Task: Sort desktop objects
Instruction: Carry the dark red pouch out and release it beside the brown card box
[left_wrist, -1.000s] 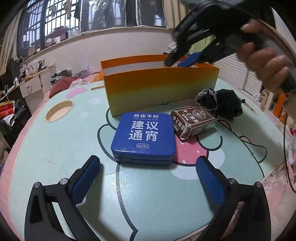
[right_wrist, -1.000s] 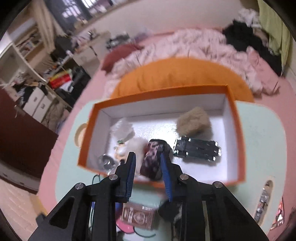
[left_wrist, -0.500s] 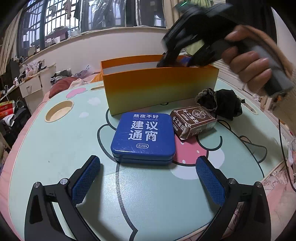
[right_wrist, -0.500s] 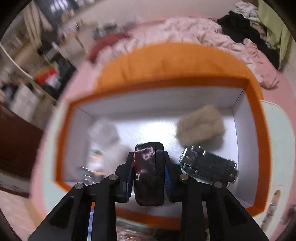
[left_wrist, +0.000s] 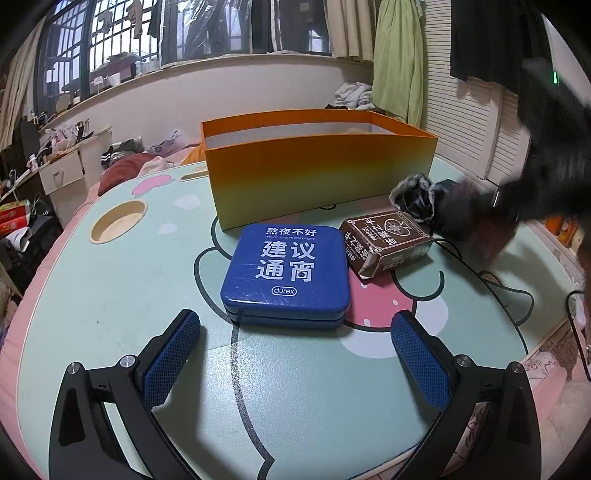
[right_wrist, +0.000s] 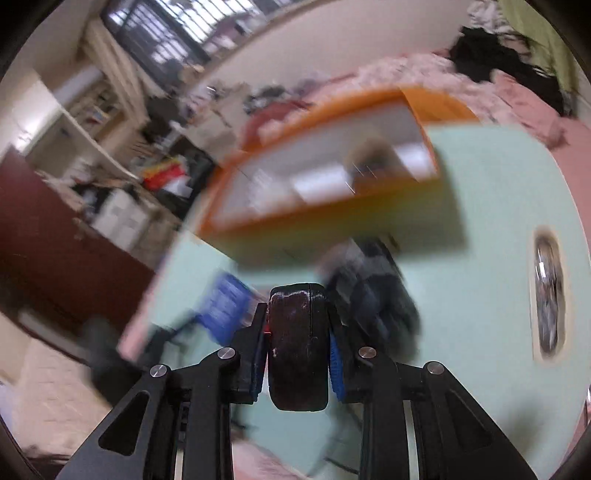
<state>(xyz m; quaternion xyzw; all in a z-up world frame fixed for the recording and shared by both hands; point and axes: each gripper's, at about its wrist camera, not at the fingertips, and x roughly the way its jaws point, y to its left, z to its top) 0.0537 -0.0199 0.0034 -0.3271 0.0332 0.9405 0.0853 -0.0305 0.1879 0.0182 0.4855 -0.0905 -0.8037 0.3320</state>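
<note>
A barred window (left_wrist: 110, 48) spans the white wall (left_wrist: 221, 88), with a louvered door (left_wrist: 461, 125) at right.

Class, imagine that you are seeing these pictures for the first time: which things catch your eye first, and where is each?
The orange box stands open at the back of the mint-green table. A blue tin lies in front of it, before the open left claw. The right claw grips a dark rounded object.

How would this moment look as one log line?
left gripper: open, empty | right gripper: shut on dark case | orange box: behind blue tin
</note>
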